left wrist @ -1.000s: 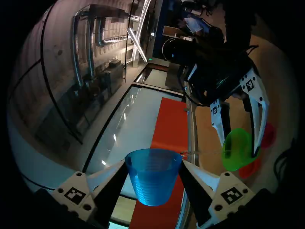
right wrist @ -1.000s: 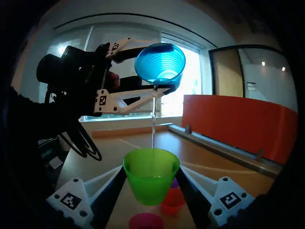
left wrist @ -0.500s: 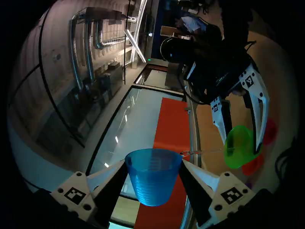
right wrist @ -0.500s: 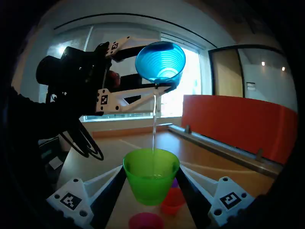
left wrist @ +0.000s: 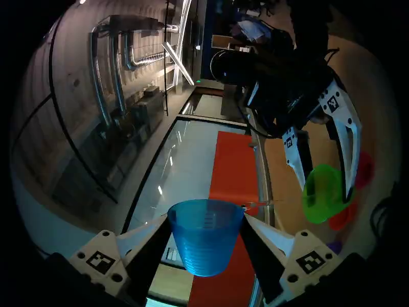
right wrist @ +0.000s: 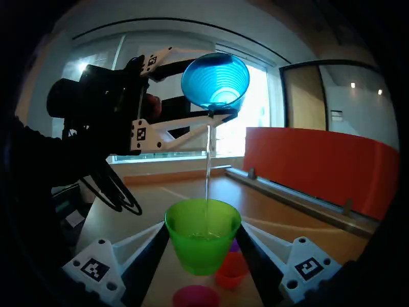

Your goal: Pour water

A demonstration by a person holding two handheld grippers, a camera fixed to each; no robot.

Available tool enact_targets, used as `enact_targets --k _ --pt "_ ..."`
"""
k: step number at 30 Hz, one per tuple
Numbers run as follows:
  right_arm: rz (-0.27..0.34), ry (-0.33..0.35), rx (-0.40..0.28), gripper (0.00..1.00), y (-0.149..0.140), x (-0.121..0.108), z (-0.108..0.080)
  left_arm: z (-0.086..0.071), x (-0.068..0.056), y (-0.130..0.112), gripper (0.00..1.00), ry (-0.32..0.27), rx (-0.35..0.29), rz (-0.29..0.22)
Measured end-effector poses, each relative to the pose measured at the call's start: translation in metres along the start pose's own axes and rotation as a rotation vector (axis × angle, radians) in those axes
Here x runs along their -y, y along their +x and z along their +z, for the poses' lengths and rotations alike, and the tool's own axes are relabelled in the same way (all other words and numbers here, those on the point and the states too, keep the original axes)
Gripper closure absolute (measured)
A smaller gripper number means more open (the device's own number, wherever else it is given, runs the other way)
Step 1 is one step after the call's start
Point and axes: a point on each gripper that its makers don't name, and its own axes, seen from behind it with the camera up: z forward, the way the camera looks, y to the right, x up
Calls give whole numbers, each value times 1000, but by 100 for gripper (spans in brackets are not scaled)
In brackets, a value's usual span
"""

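Left hand-held gripper [left wrist: 204,216] pinches tipped blue cup [left wrist: 206,243] above right hand-held gripper [right wrist: 203,225] pinching green cup [right wrist: 203,248]; orange cup [right wrist: 233,271] beneath.

Tilted blue cup [right wrist: 215,82] — water stream [right wrist: 207,163] into green cup [right wrist: 203,240]

My left tongs [left wrist: 205,214] hold the tilted cup [right wrist: 215,82] straight above the upright cup [right wrist: 203,238] in my right tongs [right wrist: 203,226]; other cups [right wrist: 232,269] sit on the tabletop [right wrist: 286,215] below.

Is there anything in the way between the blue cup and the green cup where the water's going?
Nothing visible. The water falls in a thin stream from the tilted blue cup straight down into the open green cup held below it.
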Motion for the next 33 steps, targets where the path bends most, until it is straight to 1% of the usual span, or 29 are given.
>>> enact_targets --k 9,15,33 --pt "-1 -5 0 10 1 -2 -1 -2 8 2 13 11 -5 20" --pt "-3 -6 -2 10 1 -2 0 -1 12 2 13 10 -6 48" --pt "-6 -6 -3 10 2 -1 -1 -2 11 7 13 17 -10 105"
